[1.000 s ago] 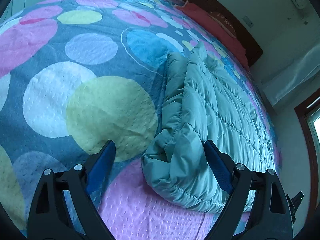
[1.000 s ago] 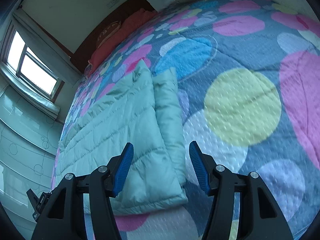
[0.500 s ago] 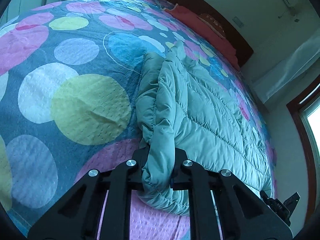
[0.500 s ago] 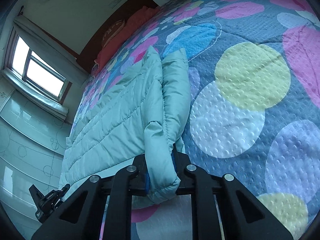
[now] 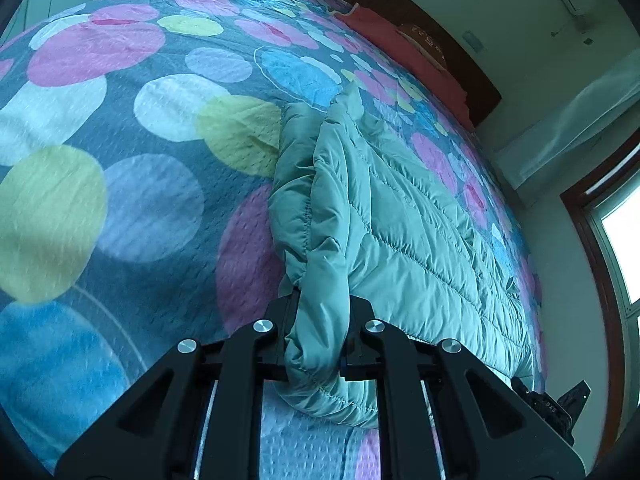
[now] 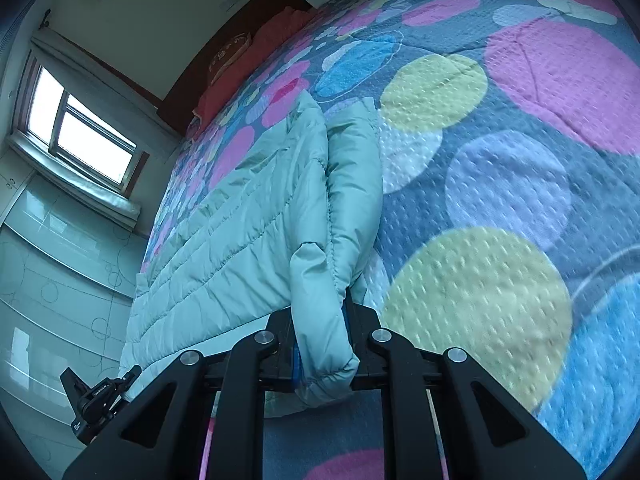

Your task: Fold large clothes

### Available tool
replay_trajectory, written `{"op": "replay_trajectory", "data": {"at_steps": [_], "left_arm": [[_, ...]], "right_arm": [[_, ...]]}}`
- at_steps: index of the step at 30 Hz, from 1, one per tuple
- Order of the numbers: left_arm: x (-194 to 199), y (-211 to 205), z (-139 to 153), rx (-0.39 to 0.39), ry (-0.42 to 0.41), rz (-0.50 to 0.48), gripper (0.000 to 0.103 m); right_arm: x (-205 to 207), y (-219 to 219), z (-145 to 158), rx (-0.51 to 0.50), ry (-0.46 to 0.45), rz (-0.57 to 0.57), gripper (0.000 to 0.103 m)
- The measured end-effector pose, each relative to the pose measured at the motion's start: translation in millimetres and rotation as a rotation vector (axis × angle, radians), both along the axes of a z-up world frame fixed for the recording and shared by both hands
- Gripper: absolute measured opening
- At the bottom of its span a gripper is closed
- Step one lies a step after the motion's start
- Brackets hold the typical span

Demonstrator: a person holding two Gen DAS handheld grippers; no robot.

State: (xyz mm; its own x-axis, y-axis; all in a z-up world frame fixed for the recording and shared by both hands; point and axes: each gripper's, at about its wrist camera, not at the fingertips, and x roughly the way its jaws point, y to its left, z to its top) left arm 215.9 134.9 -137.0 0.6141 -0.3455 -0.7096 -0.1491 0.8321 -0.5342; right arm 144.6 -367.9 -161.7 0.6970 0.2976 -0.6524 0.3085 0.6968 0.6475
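Observation:
A large mint-green quilted puffer jacket (image 5: 404, 224) lies on the bed, stretched away from me; it also shows in the right wrist view (image 6: 248, 224). My left gripper (image 5: 318, 320) is shut on a bunched corner of the jacket's near edge and lifts it off the bedspread. My right gripper (image 6: 320, 332) is shut on the jacket's other near corner, a rolled fold that hangs over the jaws. The fingertips of both are hidden by fabric.
The bed carries a blue bedspread with big coloured dots (image 5: 152, 208). A red pillow (image 5: 392, 40) lies by the dark headboard. A window (image 6: 80, 132) and a wall are on the jacket's far side. The other gripper's tip (image 6: 100, 396) shows at the bed edge.
Both grippers went from open over the jacket's near edge to shut on it. They have since lifted the edge and pulled it toward me; the bed looks farther below.

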Motion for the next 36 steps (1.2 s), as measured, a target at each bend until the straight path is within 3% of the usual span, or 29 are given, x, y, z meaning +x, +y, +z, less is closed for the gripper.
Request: {"op": "replay_trajectory", "data": {"at_steps": [11, 19, 22, 30, 36], "left_arm": [[-65, 16, -10, -0.004, 0.017, -0.015, 0.012], [-73, 14, -5, 0.111, 0.010, -0.062, 0.029], [-79, 19, 4, 0.165, -0.006, -0.037, 0.037], [-73, 26, -15, 0.235, 0.067, -0.076, 0.044], [-81, 39, -1, 0.243, 0.044, -0.034, 0.045]], "right_arm": [[-63, 11, -5, -0.016, 0.026, 0.031, 0.015], [-70, 7, -9, -0.014, 0.044, 0.024, 0.024], [-75, 2, -8, -0.015, 0.049, 0.011, 0.028], [-89, -13, -11, -0.060, 0.065, -0.012, 0.042], [-99, -19, -5, -0.103, 0.060, -0.036, 0.045]]}}
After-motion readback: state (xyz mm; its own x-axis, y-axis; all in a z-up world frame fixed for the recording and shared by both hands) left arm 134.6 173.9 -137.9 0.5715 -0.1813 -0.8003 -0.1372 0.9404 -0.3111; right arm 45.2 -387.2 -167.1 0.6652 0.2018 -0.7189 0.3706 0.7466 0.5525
